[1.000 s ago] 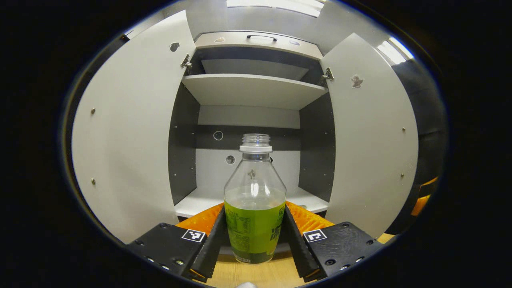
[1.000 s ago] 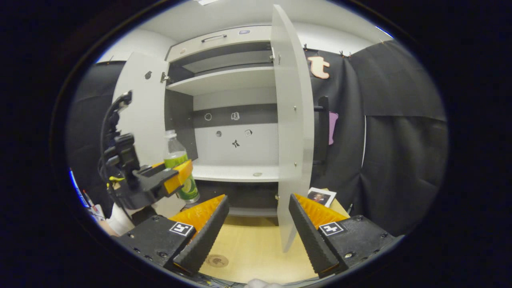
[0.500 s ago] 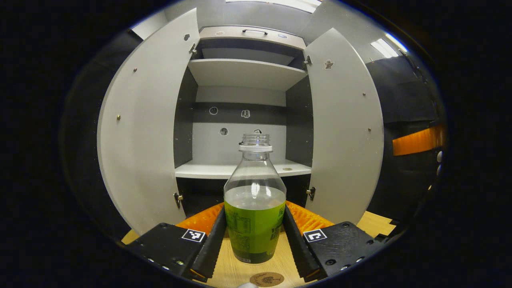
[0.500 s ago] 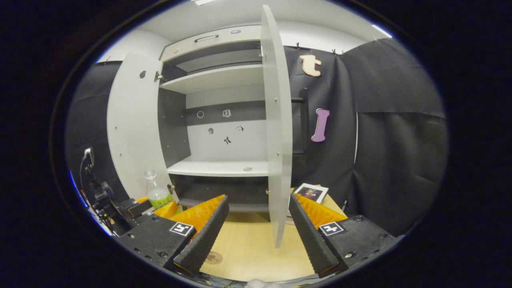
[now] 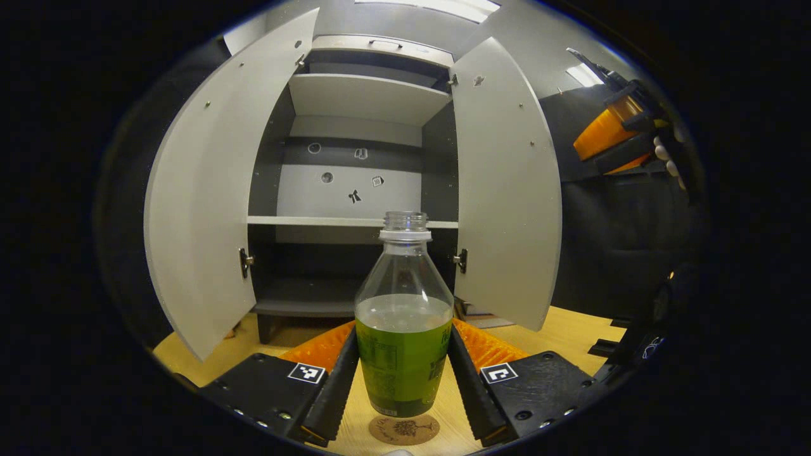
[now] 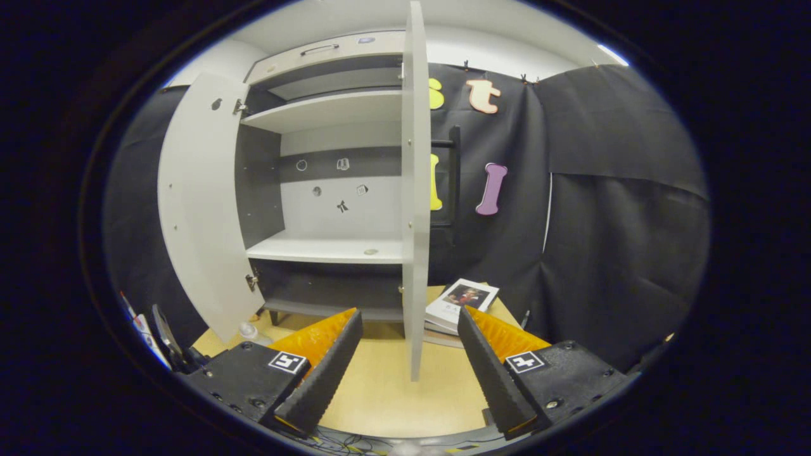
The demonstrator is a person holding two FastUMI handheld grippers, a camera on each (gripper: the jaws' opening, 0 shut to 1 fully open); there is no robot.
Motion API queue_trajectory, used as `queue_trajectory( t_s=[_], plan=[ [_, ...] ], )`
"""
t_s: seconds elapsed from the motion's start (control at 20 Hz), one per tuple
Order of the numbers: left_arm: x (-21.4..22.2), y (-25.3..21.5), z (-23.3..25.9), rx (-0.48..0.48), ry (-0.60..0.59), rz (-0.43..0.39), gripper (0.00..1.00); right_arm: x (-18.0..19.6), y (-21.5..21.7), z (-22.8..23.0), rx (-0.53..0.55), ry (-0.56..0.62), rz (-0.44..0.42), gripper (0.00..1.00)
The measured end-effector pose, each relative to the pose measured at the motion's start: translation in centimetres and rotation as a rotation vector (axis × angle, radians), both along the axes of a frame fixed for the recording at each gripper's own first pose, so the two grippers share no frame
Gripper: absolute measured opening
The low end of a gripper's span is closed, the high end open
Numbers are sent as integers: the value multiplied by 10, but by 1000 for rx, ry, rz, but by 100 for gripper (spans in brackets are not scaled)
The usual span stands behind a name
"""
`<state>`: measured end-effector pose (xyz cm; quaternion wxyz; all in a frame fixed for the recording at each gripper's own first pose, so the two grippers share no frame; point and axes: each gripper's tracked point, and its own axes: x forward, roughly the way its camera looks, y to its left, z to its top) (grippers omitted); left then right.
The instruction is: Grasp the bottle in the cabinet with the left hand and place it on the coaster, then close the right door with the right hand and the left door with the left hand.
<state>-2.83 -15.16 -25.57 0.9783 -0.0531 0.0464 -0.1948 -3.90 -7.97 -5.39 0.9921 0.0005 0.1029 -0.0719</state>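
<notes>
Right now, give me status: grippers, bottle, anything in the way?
Left gripper shut on bottle, low over coaster. Right gripper open, empty, facing edge of right door. Both doors open, nothing in the way.

Light comes from ceiling panels (image 5: 443, 6) above the cabinet (image 5: 355, 145), which glare white in the left gripper view. The cabinet's pale doors and shelves are evenly lit, while the recess below its lower shelf lies in deep shadow. The bottle (image 5: 404, 316) in front of the cabinet is sharp, with small bright highlights on its clear shoulder. Both views bow strongly outward: the cabinet's doors curve, and detail darkens and softens towards the rim. The cloth wall (image 6: 608, 209) right of the cabinet is dim.
</notes>
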Motion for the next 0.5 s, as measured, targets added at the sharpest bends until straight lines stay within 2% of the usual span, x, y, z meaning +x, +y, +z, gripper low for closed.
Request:
queue_trajectory(
  t_s=[0.3,0.5],
  plan=[
    [-4,-3,-66,20,41,-11,74,-9,-6,-2,-84,56,-24,99],
    [-11,1,-73,-9,13,9,74,-15,-2,-4,-131,83,-16,99]
  ],
)
